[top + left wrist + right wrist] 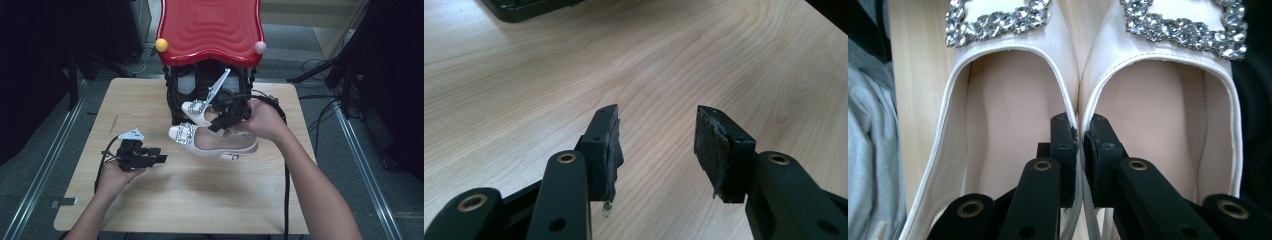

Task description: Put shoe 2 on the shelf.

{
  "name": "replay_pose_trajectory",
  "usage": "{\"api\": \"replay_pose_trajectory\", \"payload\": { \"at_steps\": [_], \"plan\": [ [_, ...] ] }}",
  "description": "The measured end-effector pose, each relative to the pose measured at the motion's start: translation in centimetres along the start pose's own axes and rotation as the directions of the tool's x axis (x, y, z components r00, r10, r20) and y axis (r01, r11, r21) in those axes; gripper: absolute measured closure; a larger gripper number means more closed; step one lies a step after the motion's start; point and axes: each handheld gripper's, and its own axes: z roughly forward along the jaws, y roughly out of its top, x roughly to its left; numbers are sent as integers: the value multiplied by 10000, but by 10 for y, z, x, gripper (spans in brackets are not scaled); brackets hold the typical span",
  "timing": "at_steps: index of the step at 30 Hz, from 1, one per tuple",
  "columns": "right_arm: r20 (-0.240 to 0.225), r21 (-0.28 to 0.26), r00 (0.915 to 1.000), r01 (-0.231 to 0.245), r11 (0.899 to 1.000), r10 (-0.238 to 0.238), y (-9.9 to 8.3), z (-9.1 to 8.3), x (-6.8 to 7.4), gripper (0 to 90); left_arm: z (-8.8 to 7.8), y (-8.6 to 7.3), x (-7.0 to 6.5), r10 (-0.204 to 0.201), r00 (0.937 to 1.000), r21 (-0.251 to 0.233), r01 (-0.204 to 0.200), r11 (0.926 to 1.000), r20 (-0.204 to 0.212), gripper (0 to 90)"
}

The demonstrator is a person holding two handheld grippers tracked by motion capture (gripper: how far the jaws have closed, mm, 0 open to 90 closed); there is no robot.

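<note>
A pair of white slingback shoes with rhinestone buckles hangs just above the wooden table [200, 200], in front of the stand. The nearer shoe [212, 144] points left; the farther one [196, 111] lies tilted behind it. My right gripper [220, 122] is shut on both, its pads [1064, 145] pinching the two touching inner walls together, with the left shoe [1008, 100] and right shoe [1158, 100] on either side. My left gripper [159, 155] rests low at the table's left, pointing right. Its jaws stand open over bare wood [656, 125].
A black stand with a wavy red top [210, 25] rises at the table's far middle, with a yellow ball [161, 45] and a pink ball [260, 47] at its corners. Cables trail from both grippers. Dark equipment stands beyond the table's sides.
</note>
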Motion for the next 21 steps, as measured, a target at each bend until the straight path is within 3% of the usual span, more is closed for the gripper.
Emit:
{"api": "replay_pose_trajectory", "payload": {
  "at_steps": [7, 12, 16, 21],
  "plan": [
    [-344, -365, 9981, 492, 9981, -505, 25, -34, -3, 846, -7, -6, 2, -106, 9998, -49, 106, 9999, -138, 531],
    [-549, -877, 9978, 323, 9956, -372, 41, -61, -7, 848, -11, -9, 3, -214, 9996, -120, 212, 9997, -209, 531],
    [-778, -1920, 9969, -40, 9814, -112, 50, -83, -14, 848, -12, -10, 3, -272, 9992, -171, 267, 9995, -291, 531],
    [-569, -3026, 9961, -821, 9496, 680, 61, -112, -22, 848, -12, -11, 4, -301, 9992, -135, 297, 9995, -272, 532]
  ]
}}
